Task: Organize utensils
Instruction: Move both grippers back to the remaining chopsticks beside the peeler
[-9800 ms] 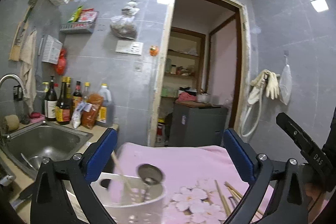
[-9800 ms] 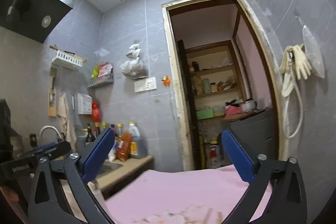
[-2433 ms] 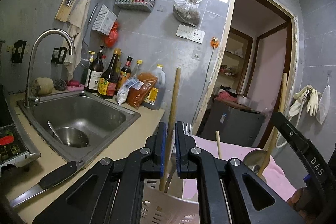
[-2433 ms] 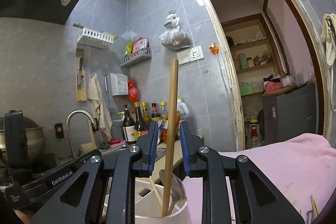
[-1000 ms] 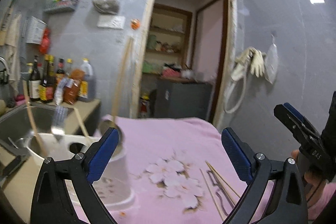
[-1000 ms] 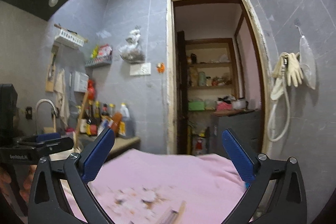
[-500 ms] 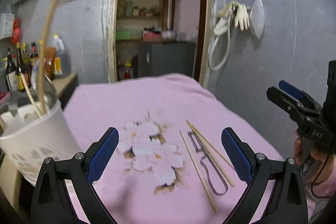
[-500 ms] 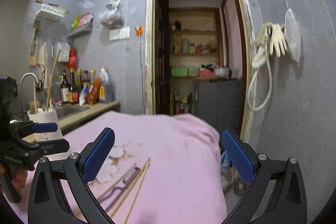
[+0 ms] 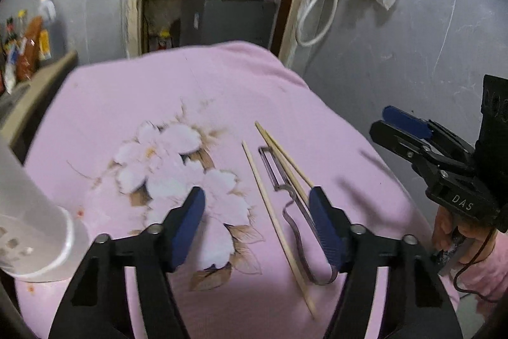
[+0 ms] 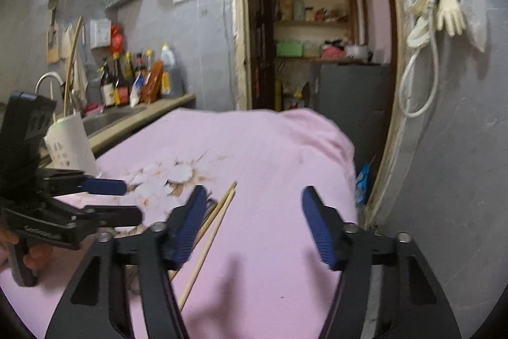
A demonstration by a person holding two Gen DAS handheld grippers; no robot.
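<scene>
Left gripper [image 9: 257,215] fingers wide, empty, over thin wooden chopsticks [image 9: 276,212] and metal peeler [image 9: 285,186] on pink floral cloth [image 9: 190,104] (white plastic holder [image 9: 28,221] left); right gripper [image 10: 250,221] wide, empty.

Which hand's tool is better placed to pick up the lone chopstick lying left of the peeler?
Probably the left. The left tool is open with the lone chopstick between its fingers. The right tool is open too, but off to the side over bare cloth.
</scene>
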